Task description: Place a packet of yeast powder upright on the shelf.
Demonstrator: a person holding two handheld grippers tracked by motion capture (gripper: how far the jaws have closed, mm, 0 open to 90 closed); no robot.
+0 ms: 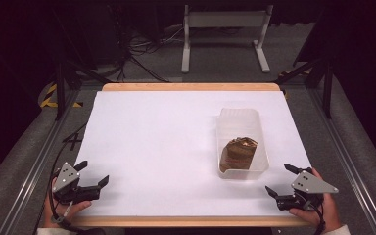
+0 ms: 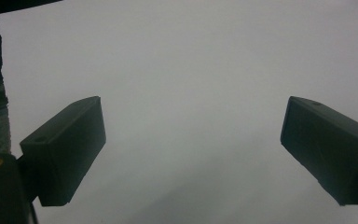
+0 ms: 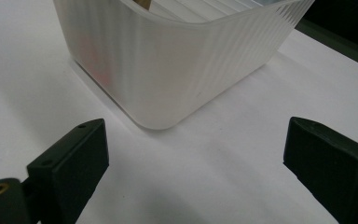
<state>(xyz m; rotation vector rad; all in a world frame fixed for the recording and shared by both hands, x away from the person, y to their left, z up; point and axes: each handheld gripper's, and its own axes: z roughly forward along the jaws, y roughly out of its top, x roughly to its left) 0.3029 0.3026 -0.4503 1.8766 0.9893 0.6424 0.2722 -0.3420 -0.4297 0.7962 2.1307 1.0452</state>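
A clear ribbed plastic bin (image 1: 241, 142) stands on the right half of the white table (image 1: 166, 147), with a brown bundle (image 1: 238, 153) inside its near end. My right gripper (image 1: 280, 180) rests open at the near right corner, just in front of the bin; its jaws frame the bin's near corner (image 3: 168, 79) without touching it. Near the front left corner my left gripper (image 1: 94, 173) also stands open, with bare white surface (image 2: 191, 93) between its jaws.
A wooden rim (image 1: 191, 87) borders the table's far side. Beyond it stand a white metal frame (image 1: 225, 34) and loose cables (image 1: 142, 54) on the floor. Dark stands (image 1: 323, 78) flank the table.
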